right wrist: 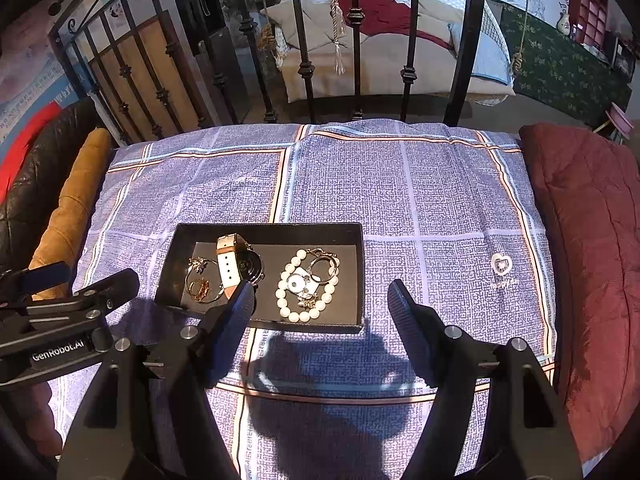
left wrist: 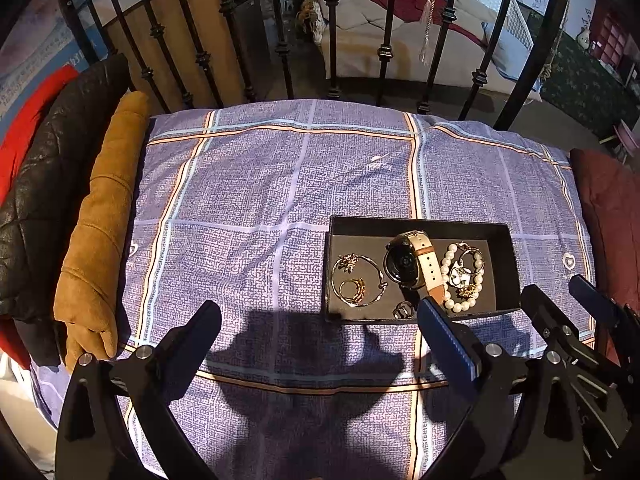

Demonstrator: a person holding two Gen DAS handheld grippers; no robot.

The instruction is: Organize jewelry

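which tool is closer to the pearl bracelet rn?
Right, though it's close. The right tool hovers open just in front of the pearl bracelet, which lies in the black box. The left tool, also open, sits further left, before the box's left end.

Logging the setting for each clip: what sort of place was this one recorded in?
Most likely a bedroom or a staged home interior. A black jewelry box sits on a blue plaid bedspread with a black iron bed frame behind it; beyond the bars hangs a cushioned swing seat.
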